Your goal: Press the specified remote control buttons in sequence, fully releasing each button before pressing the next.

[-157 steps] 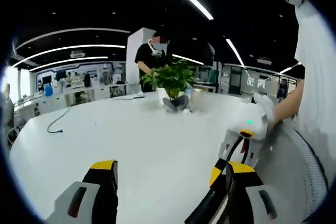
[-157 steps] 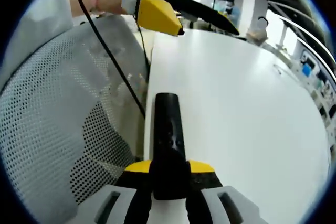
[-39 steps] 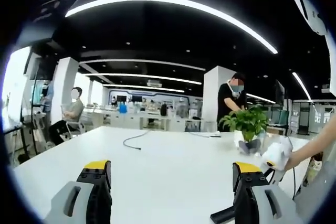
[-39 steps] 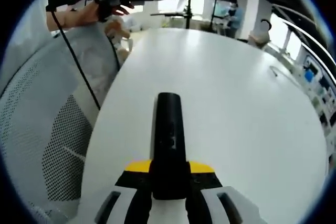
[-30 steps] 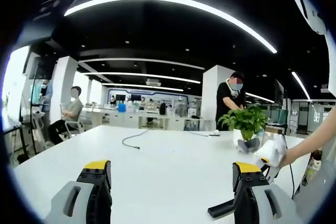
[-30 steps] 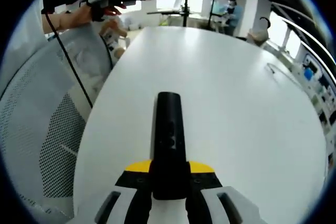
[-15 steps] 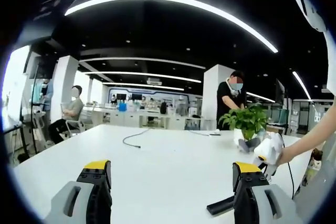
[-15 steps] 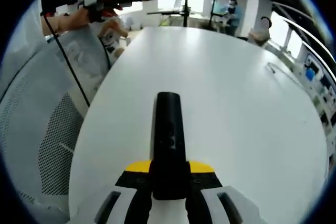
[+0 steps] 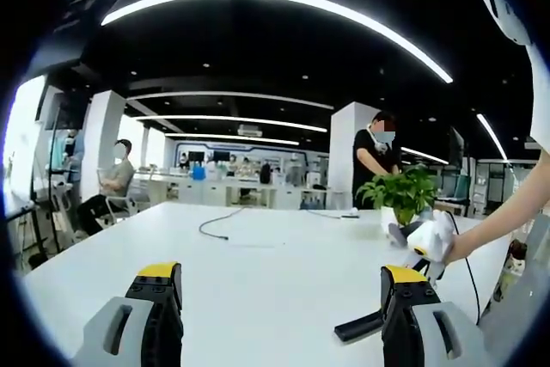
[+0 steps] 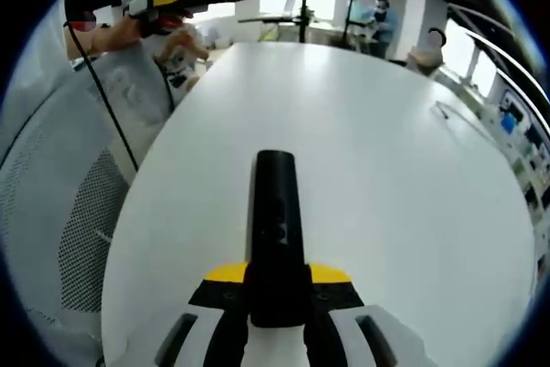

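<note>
The remote control (image 10: pixel 275 229) is pinched in the right tongs (image 10: pixel 277 285) above the white surface (image 10: pixel 387 178); the left tongs (image 9: pixel 279 285) are spread, far away. It may slip when pressed.

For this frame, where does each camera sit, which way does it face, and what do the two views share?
Left gripper view: rides the left gripper, jaws apart, facing across the white table to a potted plant; a forearm shows at right.
Right gripper view: rides the right gripper, looking down along the black remote it clamps; a hand shows top left.
Shared: table, remote, both grippers.
</note>
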The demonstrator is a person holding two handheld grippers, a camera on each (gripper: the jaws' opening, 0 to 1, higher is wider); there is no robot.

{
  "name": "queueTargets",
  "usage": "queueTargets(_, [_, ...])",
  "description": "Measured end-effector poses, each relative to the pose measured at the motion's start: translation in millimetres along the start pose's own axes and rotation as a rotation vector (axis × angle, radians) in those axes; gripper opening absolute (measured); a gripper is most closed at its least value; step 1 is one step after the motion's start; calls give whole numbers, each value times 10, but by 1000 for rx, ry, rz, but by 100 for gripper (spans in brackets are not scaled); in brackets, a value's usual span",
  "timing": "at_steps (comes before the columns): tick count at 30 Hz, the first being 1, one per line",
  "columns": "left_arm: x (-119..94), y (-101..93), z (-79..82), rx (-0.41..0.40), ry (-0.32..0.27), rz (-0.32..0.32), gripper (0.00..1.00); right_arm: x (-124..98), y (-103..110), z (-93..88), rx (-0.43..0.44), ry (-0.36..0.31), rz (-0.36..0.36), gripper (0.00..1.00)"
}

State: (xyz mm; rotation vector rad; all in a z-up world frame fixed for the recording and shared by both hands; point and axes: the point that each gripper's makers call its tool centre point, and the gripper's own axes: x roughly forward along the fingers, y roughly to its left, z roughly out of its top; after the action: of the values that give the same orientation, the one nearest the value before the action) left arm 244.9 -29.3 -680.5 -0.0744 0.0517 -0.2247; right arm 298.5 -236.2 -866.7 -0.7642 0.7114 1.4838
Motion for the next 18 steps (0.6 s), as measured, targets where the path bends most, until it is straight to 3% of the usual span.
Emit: queueTargets(18, [2, 16, 19, -10, -11, 9, 100, -20, -220, -46, 17, 12, -11, 21])
